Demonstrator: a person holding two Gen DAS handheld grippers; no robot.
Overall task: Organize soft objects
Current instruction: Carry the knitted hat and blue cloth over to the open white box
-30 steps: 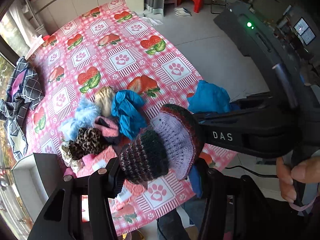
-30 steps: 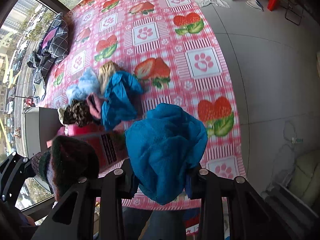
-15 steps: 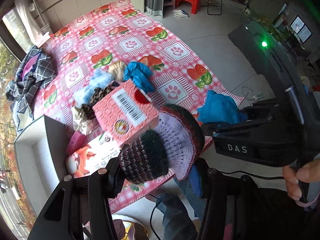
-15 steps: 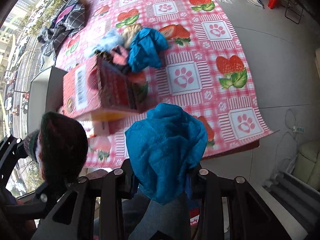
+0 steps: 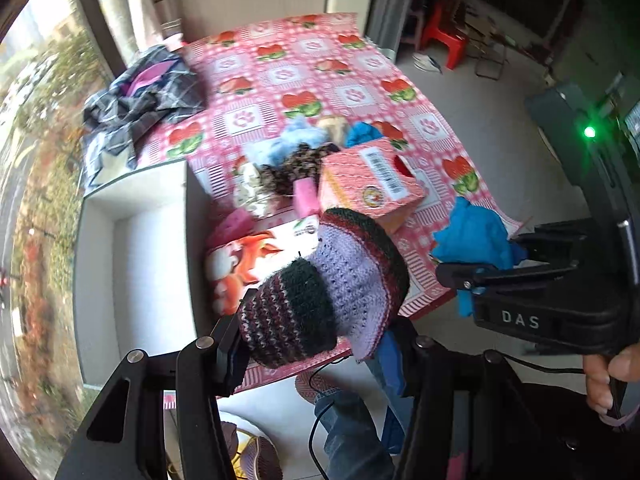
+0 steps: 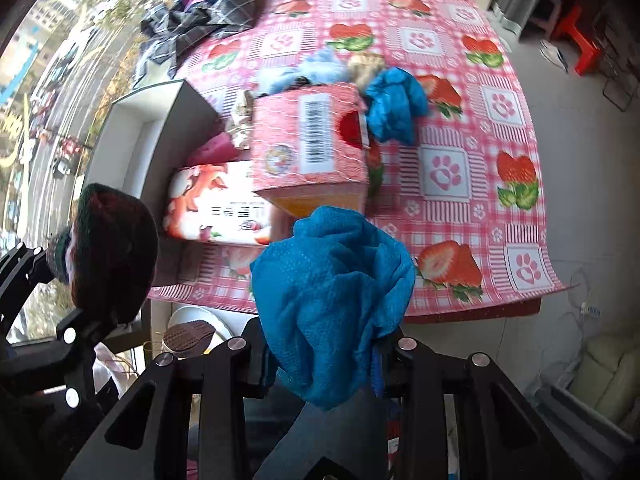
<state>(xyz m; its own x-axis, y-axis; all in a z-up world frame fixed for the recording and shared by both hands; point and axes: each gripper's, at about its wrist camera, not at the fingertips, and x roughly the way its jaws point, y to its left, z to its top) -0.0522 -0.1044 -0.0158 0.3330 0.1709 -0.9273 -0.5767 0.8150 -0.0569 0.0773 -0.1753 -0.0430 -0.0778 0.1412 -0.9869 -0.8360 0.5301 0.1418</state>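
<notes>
Hat [image 5: 320,292] between left gripper [image 5: 316,344] pads

A striped knit hat [image 5: 320,292], dark green and maroon with a lilac lining, hangs bunched in mid-air off the near edge of the strawberry-print tablecloth [image 5: 352,92]. Beside it, also clear of the cloth, a crumpled bright blue mesh fabric [image 6: 332,300] is held aloft. More soft items [image 5: 292,156] lie heaped mid-cloth, among them another blue piece [image 6: 394,106].
</notes>
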